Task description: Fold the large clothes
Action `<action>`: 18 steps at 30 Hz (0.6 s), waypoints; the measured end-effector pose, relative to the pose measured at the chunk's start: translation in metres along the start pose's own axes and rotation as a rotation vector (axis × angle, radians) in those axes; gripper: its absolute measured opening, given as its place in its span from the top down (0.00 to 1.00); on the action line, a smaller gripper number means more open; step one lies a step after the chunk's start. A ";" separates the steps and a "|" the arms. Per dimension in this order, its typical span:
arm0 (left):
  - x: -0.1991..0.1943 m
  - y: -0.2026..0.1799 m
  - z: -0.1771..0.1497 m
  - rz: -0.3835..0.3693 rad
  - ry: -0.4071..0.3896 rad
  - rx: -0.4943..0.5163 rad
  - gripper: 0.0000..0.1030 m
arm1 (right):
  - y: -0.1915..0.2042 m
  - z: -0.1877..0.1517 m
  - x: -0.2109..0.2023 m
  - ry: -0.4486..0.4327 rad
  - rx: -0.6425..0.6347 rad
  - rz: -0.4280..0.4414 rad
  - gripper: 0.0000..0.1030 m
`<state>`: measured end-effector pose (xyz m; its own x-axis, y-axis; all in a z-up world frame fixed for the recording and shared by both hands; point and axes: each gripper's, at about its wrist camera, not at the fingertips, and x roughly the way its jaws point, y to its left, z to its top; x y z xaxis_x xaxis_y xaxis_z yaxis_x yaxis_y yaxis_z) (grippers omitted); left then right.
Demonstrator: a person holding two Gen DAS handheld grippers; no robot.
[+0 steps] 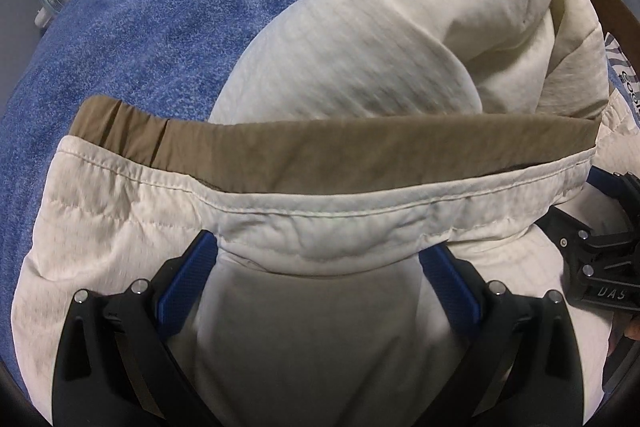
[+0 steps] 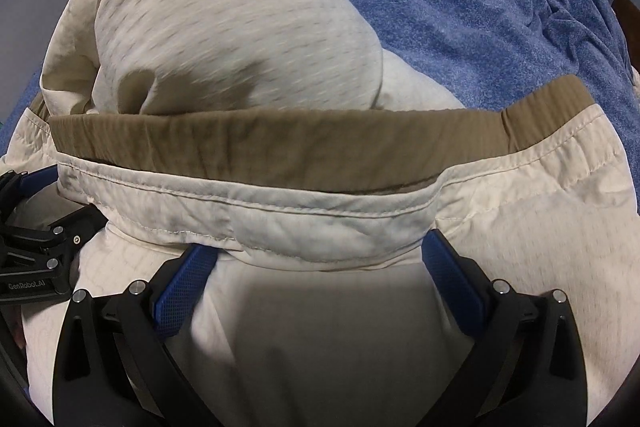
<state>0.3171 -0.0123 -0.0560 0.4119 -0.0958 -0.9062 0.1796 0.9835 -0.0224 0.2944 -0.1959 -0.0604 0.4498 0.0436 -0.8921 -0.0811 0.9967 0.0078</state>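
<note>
Jacket (image 1: 360, 39), cream with a tan band (image 1: 320, 155), lay bunched on the blue blanket (image 1: 120, 27). Left gripper (image 1: 320, 259) and right gripper (image 2: 320, 259) had fingers spread wide, tips hidden under the stitched hem, side by side.

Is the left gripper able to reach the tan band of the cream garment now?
Probably yes. The left gripper stands open under the hem, and the tan band lies just beyond with nothing between.

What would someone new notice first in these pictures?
A big cream garment with a tan band fills both views, lying bunched on a blue blanket. The left gripper and right gripper stand open at its stitched hem, side by side.
</note>
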 end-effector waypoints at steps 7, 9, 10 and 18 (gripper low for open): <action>0.000 -0.002 -0.002 0.001 -0.011 -0.001 0.05 | 0.000 0.000 0.002 -0.007 0.001 0.000 0.05; 0.001 -0.002 -0.003 -0.001 -0.014 -0.002 0.05 | 0.001 -0.001 0.002 -0.009 0.001 0.000 0.05; 0.001 -0.002 -0.003 -0.001 -0.014 -0.002 0.05 | 0.000 -0.001 0.002 -0.009 0.000 0.000 0.05; -0.002 -0.002 -0.007 -0.002 -0.035 -0.005 0.05 | -0.001 -0.002 0.001 -0.023 0.002 0.003 0.05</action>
<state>0.3098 -0.0127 -0.0572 0.4427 -0.1031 -0.8907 0.1764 0.9840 -0.0262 0.2934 -0.1969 -0.0625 0.4698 0.0483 -0.8814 -0.0808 0.9967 0.0115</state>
